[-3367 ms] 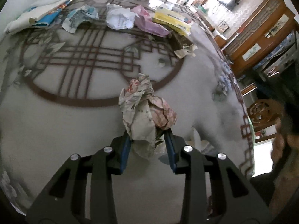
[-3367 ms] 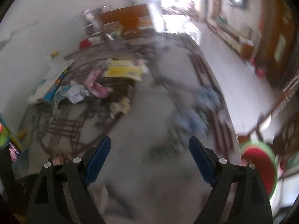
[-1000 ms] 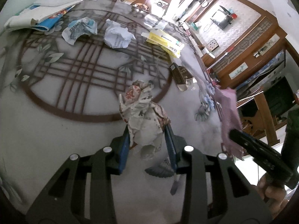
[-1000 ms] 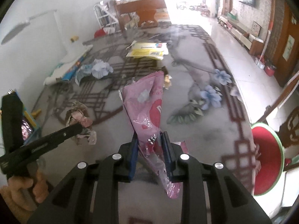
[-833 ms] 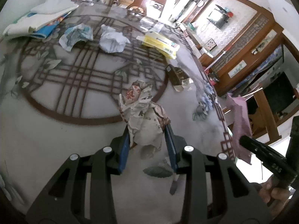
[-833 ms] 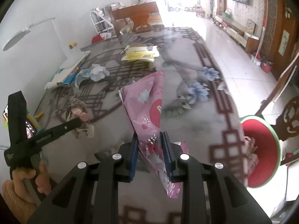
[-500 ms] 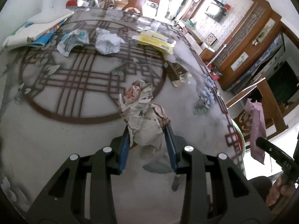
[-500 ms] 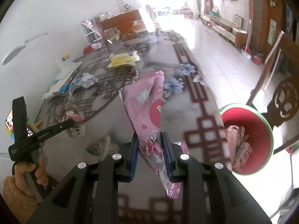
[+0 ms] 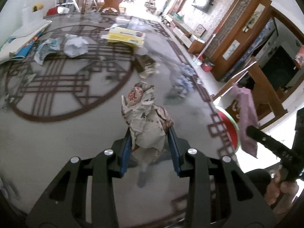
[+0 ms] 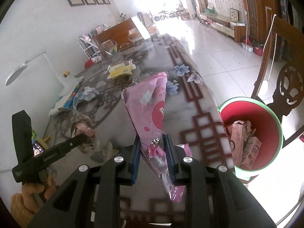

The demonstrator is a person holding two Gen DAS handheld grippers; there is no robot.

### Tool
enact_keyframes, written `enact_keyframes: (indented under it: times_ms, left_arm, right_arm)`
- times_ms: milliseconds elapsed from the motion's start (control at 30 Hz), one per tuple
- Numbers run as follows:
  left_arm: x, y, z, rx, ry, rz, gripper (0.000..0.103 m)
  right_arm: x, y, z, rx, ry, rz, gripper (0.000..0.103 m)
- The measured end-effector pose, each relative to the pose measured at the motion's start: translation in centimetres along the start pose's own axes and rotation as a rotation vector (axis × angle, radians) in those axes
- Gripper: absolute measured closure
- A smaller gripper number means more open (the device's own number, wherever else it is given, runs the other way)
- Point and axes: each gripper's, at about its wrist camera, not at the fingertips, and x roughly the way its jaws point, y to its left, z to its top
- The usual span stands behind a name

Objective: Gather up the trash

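Observation:
My left gripper [image 9: 150, 138] is shut on a crumpled wad of printed paper [image 9: 146, 117] and holds it above the patterned glass table [image 9: 57, 133]. In the right wrist view that same wad [image 10: 81, 127] shows at the left, in the left gripper's black jaws. My right gripper [image 10: 153, 148] is shut on a pink plastic wrapper [image 10: 150, 110], near the table's right edge. A red bin with a green rim [image 10: 266, 129] stands just past that edge on the floor, with trash inside it. The left wrist view shows the pink wrapper [image 9: 247, 117] hanging beside the bin's rim [image 9: 230, 125].
More trash lies on the far table: a white paper ball [image 9: 75, 45], a bluish wrapper [image 9: 46, 50], a yellow pack [image 9: 124, 36], a small brown carton [image 9: 146, 64]. Books [image 9: 22, 45] lie at the far left. A carved wooden chair [image 10: 285, 87] stands behind the bin.
Both grippers have carried their trash rightward toward the table edge. The red bin has come fully into the right wrist view, and the pink wrapper now hangs close to it.

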Motion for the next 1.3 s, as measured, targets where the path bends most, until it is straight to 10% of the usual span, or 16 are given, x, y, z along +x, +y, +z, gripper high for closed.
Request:
enact_keyframes:
  times_ms: [1300]
  left_arm:
    - [3.1,-10.5,0.6,0.11,0.069,-0.133,0.066]
  right_arm:
    - [-4.1,-7.8,1.2,0.161,-0.064,-0.015,0.078]
